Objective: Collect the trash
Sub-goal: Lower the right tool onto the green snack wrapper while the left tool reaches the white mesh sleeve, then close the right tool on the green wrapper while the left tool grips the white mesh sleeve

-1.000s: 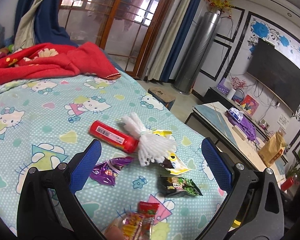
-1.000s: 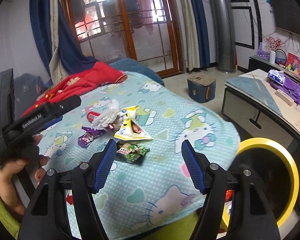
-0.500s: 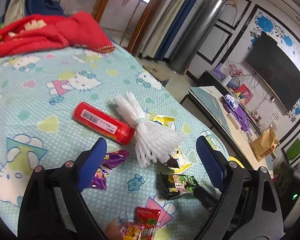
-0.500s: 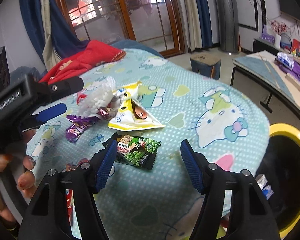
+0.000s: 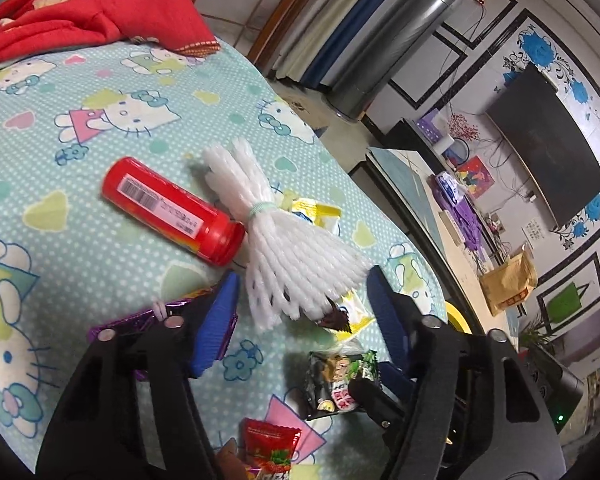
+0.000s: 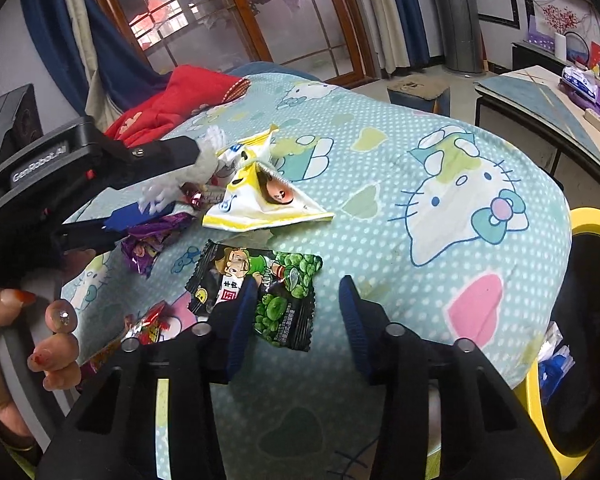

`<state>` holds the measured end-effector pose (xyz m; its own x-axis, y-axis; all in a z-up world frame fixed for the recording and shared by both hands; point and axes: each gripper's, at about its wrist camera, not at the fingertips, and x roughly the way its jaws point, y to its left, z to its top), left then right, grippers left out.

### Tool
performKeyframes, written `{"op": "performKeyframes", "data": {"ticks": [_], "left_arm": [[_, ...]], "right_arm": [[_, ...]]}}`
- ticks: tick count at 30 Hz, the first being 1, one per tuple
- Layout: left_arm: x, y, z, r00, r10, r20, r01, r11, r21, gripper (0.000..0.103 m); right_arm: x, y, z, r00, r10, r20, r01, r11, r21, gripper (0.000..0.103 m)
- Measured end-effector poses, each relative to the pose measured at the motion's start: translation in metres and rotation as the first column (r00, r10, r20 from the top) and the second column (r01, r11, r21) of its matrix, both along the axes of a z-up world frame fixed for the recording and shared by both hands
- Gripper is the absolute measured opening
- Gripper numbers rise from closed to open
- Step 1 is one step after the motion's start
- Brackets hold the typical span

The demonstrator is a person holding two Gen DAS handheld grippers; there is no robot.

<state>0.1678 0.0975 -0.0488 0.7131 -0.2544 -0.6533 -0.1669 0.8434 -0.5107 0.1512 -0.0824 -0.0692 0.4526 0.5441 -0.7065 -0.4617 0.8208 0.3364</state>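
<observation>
Bed (image 6: 380, 148): turquoise cartoon-cat sheet, carrying all the trash below.

Red blanket (image 5: 80, 20): heaped at the far end of the bed.

Yellow-rimmed bin (image 6: 596, 220): beside the bed's near edge, on my right.

White foam net (image 5: 288, 260): bundled with a band, lying against the red bottle (image 5: 172, 212). My left gripper (image 5: 300, 308) has just been closing; its fingers (image 5: 216, 324) straddle the net's flared end, part open, not pressing.

Yellow wrapper (image 6: 260, 200): flat, partly under the net.

Green-pea packet (image 6: 268, 292): mid-bed. My right gripper (image 6: 296, 316) has just been closing; its left finger lies over the packet, the right one stands clear, nothing gripped.

Purple wrapper (image 6: 148, 244): beneath my left finger.

Red sachet (image 5: 272, 448): nearest edge.
</observation>
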Motion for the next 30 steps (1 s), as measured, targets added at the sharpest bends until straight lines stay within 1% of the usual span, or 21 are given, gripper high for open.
{"op": "performKeyframes", "data": {"ticks": [1, 2, 3, 4, 9, 11, 14, 18, 22, 24, 25, 30], "left_arm": [[-0.001, 0.0, 0.0, 1.0, -0.001, 0.001, 0.001, 1.0, -0.007, 0.042], [-0.002, 0.0, -0.001, 1.0, -0.004, 0.003, 0.004, 1.0, -0.017, 0.037], [-0.003, 0.0, -0.001, 1.0, -0.002, 0.003, 0.003, 1.0, -0.018, 0.028], [-0.003, -0.001, -0.001, 1.0, -0.002, 0.007, 0.002, 1.0, -0.018, 0.022], [-0.009, 0.0, 0.003, 1.0, -0.004, 0.031, 0.005, 1.0, -0.025, 0.009], [-0.012, 0.002, 0.004, 0.999, 0.0, 0.039, 0.001, 1.0, -0.027, 0.007], [-0.017, 0.004, 0.008, 0.998, 0.009, 0.057, -0.007, 1.0, -0.022, 0.005], [-0.027, 0.007, 0.019, 0.995, 0.019, 0.098, -0.019, 1.0, -0.004, 0.004], [-0.037, 0.011, 0.032, 0.989, 0.023, 0.144, -0.024, 1.0, 0.006, 0.004], [-0.041, 0.013, 0.037, 0.987, 0.017, 0.161, -0.016, 1.0, -0.009, 0.004], [-0.042, 0.014, 0.037, 0.987, 0.008, 0.16, -0.006, 1.0, -0.013, 0.004], [-0.045, 0.013, 0.035, 0.991, -0.006, 0.134, 0.003, 1.0, 0.019, 0.004]], "right_arm": [[-0.001, -0.001, 0.0, 1.0, 0.003, -0.001, -0.003, 1.0, 0.003, 0.033], [-0.002, -0.001, -0.001, 1.0, 0.006, -0.005, -0.006, 1.0, 0.009, 0.03], [-0.002, -0.001, -0.001, 1.0, 0.008, -0.007, -0.008, 1.0, 0.013, 0.028], [-0.003, -0.002, -0.001, 1.0, 0.014, -0.011, -0.013, 1.0, 0.018, 0.023], [-0.007, -0.005, 0.0, 1.0, 0.019, -0.005, -0.019, 1.0, 0.009, 0.013], [-0.009, -0.006, 0.001, 1.0, 0.02, -0.002, -0.02, 1.0, 0.01, 0.01], [-0.012, -0.007, 0.003, 1.0, 0.02, 0.014, -0.02, 1.0, 0.006, 0.008], [-0.015, -0.009, 0.007, 0.999, 0.02, 0.03, -0.02, 1.0, 0.011, 0.007], [-0.022, -0.012, 0.016, 0.998, 0.024, 0.064, -0.025, 1.0, 0.014, 0.006], [-0.024, -0.012, 0.02, 0.997, 0.031, 0.074, -0.032, 0.999, 0.018, 0.005], [-0.025, -0.012, 0.021, 0.996, 0.035, 0.076, -0.037, 0.999, 0.019, 0.005], [-0.026, -0.013, 0.026, 0.995, 0.037, 0.092, -0.039, 0.999, 0.019, 0.005]]}}
